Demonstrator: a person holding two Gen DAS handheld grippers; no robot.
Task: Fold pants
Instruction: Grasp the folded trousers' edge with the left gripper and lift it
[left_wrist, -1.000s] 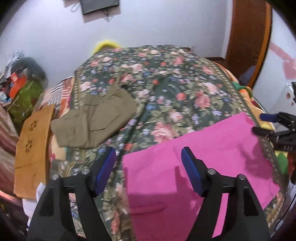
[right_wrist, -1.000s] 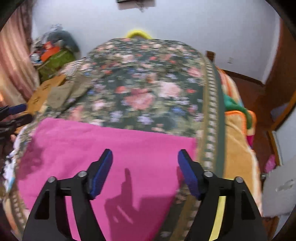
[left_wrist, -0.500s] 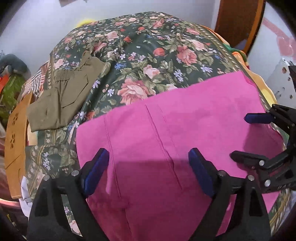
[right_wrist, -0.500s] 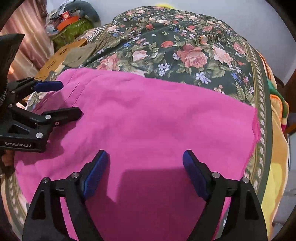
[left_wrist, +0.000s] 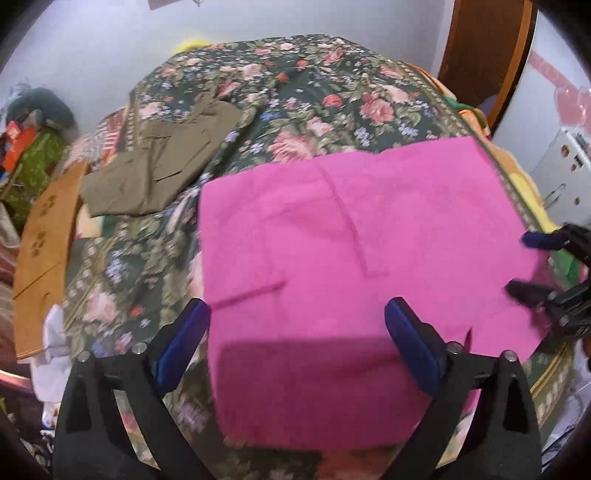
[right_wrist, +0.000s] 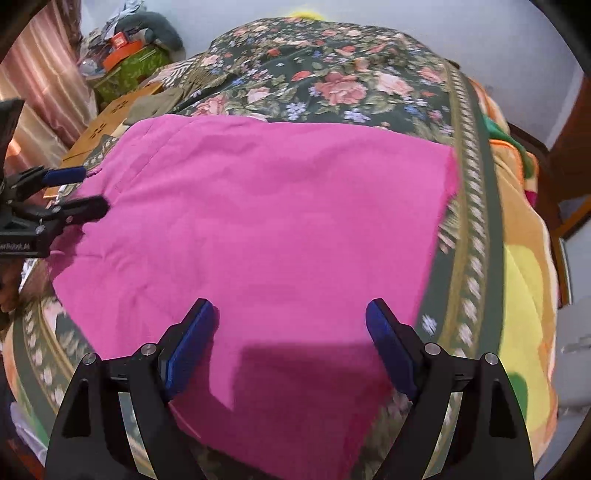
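Pink pants (left_wrist: 351, 251) lie spread flat on the near end of a floral bedspread (left_wrist: 314, 92); they also fill the right wrist view (right_wrist: 266, 221). My left gripper (left_wrist: 297, 325) is open and empty, hovering over the pants' near left part. My right gripper (right_wrist: 290, 325) is open and empty over the pants' near right part. The right gripper shows at the right edge of the left wrist view (left_wrist: 532, 262), open. The left gripper shows at the left edge of the right wrist view (right_wrist: 83, 190), open, by the pants' left edge.
Folded olive-green pants (left_wrist: 159, 162) lie on the bed's far left. A wooden board (left_wrist: 44, 251) stands beside the bed on the left. Cluttered bags (right_wrist: 125, 59) sit by the far wall. An orange and yellow blanket (right_wrist: 524, 240) hangs on the bed's right side.
Both grippers have drawn back a little towards the near edge of the pink pants; the left one shifted left. Both stayed open and empty.
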